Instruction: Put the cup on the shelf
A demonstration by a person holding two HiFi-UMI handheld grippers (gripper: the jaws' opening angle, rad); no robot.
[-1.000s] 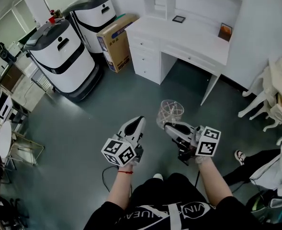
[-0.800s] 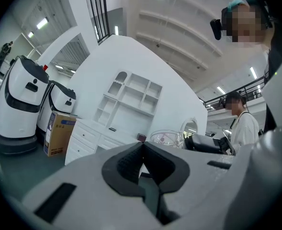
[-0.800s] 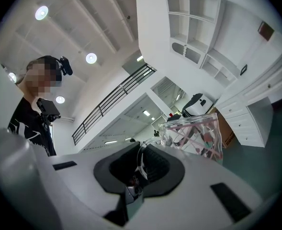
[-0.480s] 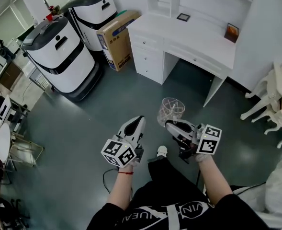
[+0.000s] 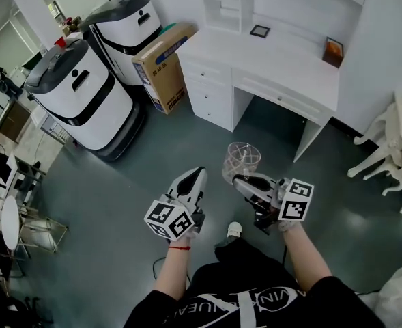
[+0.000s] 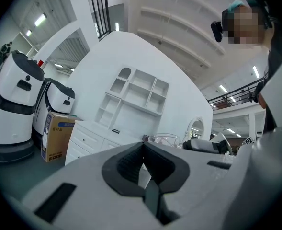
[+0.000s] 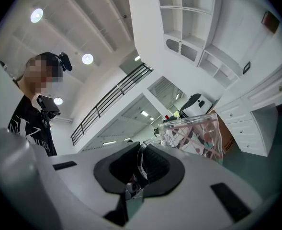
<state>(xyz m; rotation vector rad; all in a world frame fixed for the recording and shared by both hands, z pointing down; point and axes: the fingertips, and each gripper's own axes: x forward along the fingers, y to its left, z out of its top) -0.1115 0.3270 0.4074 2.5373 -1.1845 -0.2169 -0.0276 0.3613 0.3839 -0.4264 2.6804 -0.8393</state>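
Note:
A clear glass cup (image 5: 242, 158) with a pink and dark pattern hangs over the grey floor. My right gripper (image 5: 236, 180) is shut on the cup's handle. In the right gripper view the curved handle sits pinched between the dark pads and the cup (image 7: 196, 135) stands out past my right gripper (image 7: 141, 169). My left gripper (image 5: 196, 175) is held beside it, shut and with nothing in it. The left gripper view shows my left gripper (image 6: 141, 164) with pads together, and the cup (image 6: 163, 139) to its right. The white shelf unit (image 5: 224, 2) stands on a white desk (image 5: 269, 57) ahead.
Two white-and-black robots (image 5: 78, 94) (image 5: 125, 22) and a cardboard box (image 5: 163, 63) stand left of the desk. A small dark frame (image 5: 259, 31) and a brown item (image 5: 333, 51) lie on the desktop. White chairs (image 5: 385, 156) are at the right, metal stools (image 5: 23, 217) at the left.
The desk and shelf have shifted slightly in the head view as the person steps; a shoe now shows below the grippers. Both grippers keep their pose, and the cup stays held.

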